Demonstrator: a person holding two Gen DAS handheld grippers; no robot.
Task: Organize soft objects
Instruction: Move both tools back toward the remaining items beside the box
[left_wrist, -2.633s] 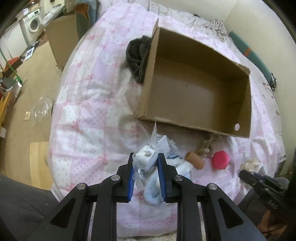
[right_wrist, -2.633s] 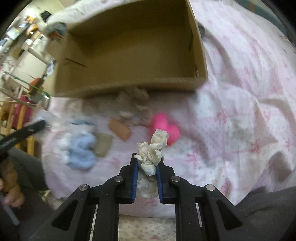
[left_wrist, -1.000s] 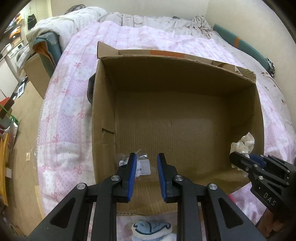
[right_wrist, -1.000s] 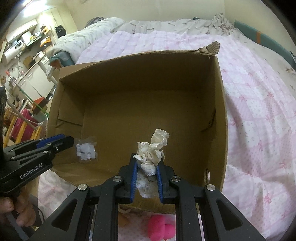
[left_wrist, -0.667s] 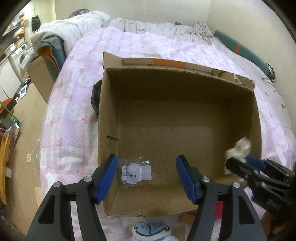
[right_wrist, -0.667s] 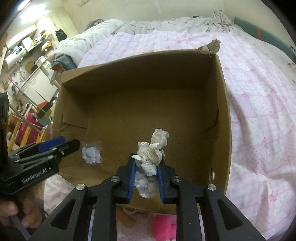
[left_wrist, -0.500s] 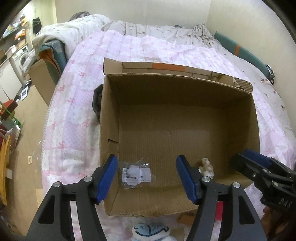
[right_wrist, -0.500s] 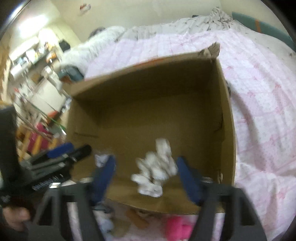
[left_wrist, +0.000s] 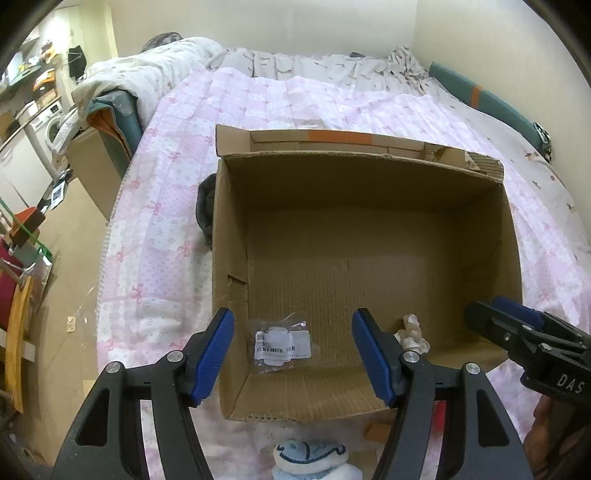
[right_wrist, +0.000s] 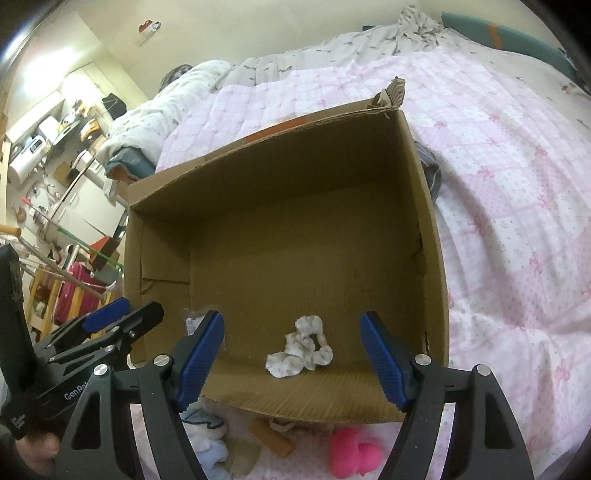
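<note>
The cardboard box (left_wrist: 369, 236) sits open on the pink quilt (left_wrist: 166, 206) of the bed, its brown floor mostly bare. Two soft things lie inside along the near wall: a small item sealed in a clear plastic bag (left_wrist: 282, 341) with a barcode label toward the near left corner, and a crumpled white scrunchie (right_wrist: 301, 347) toward the near right, well apart from the bag. The left claw (left_wrist: 293, 350) hangs above the near edge of the box with its blue pads (left_wrist: 214, 350) spread wide, gripping nothing; the bag shows between them, down on the box floor. The right claw (right_wrist: 291, 356) is likewise spread wide and holds nothing, framing the scrunchie below it. Outside the box, on the quilt by its near wall, lie a white and blue plush toy (left_wrist: 310, 456), a brown cork-like cylinder (right_wrist: 271, 439) and a bright pink soft object (right_wrist: 352, 452). A dark bundle of fabric (left_wrist: 205, 206) rests against the box's left outer wall
</note>
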